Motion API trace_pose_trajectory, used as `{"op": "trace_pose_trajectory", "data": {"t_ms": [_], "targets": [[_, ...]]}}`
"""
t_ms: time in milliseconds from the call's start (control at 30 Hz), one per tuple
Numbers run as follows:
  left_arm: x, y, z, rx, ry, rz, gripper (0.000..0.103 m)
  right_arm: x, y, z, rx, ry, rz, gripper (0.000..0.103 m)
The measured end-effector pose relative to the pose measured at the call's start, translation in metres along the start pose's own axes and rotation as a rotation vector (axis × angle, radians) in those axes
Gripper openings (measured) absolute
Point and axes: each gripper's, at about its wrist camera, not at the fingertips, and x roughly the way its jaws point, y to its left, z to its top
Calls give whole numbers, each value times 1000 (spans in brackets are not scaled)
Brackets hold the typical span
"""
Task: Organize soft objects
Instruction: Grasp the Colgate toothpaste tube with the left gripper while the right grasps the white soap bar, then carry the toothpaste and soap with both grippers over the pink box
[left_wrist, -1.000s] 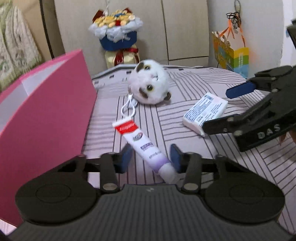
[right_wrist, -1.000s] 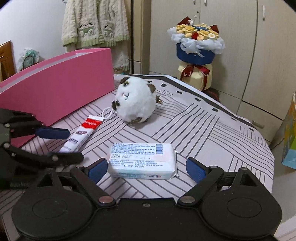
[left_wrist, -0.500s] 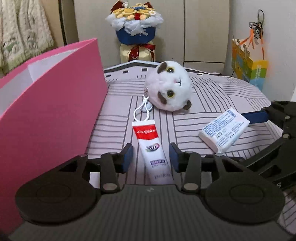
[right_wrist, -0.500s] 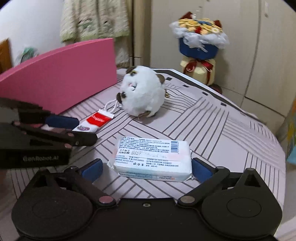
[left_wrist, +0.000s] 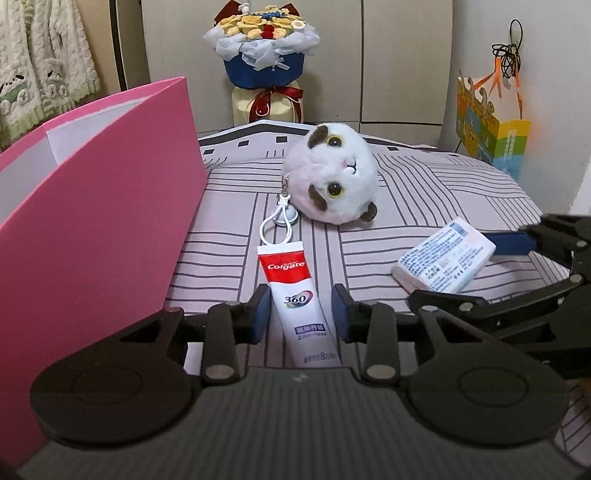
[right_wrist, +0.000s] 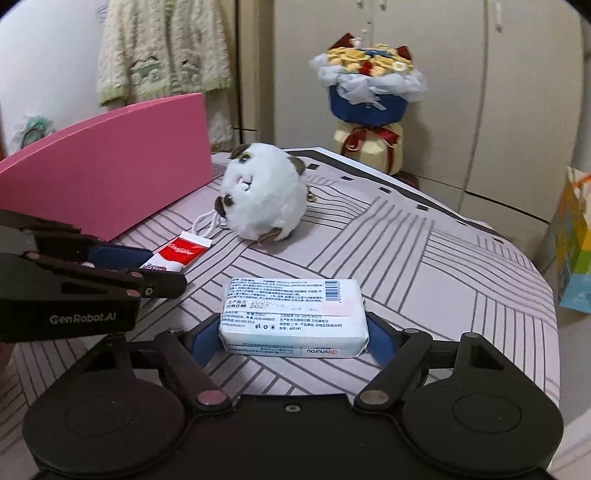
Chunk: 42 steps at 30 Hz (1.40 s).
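Glossy tissue pack (right_wrist: 293, 317) pinched by right gripper (right_wrist: 293, 334); smooth toothpaste tube (left_wrist: 300, 299) between spread left gripper (left_wrist: 300, 319).

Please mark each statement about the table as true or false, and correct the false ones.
1. The toothpaste tube lies between the fingers of the left gripper. True.
2. The plush toy is inside the pink box. False: it sits on the striped cloth, beside the box.
3. The right gripper has the tissue pack between its fingers. True.
4. The tissue pack rests on the toothpaste tube. False: they lie apart.
5. A flower bouquet stands beyond the table. True.
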Motion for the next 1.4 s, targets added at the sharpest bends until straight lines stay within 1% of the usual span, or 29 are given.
{"op": "trace_pose_trajectory", "data": {"t_ms": [133,167,200,267,367,433,533,667,800,900,1067,1300,1400], "targets": [[0,-1,-1,2,-9,5,33,-7,11,-3,51,3,-83,82],[-1,-1,-1,9,-7,-1,26,-10,13,-4,68,2,-101,82],[-2,-1,-1,11,-4,-12,25,-13,14,-6,88,-3,-117,82],[-3,0,-1,14,-2,-18,25,-20,15,-10,134,-16,-140,81],[-7,-2,-2,38,-1,0,25,-30,17,-15,173,-15,-183,81],[-10,-1,-4,33,8,-19,25,-33,17,-20,215,-10,-208,81],[-17,0,-6,30,11,-46,24,-40,17,-25,275,-17,-194,81],[-30,3,-8,13,2,-89,24,-50,23,-31,309,-25,-202,82],[-46,7,-12,1,-6,-126,24,-59,34,-38,310,-26,-206,82],[-58,11,-17,-9,0,-163,24,-66,41,-43,309,-32,-203,82],[-78,18,-25,-19,7,-205,24,-79,56,-48,303,-44,-198,82],[-101,34,-31,-52,30,-264,24,-100,75,-53,292,-50,-192,82],[-110,41,-33,-64,50,-300,24,-109,82,-55,295,-50,-173,82]]}}
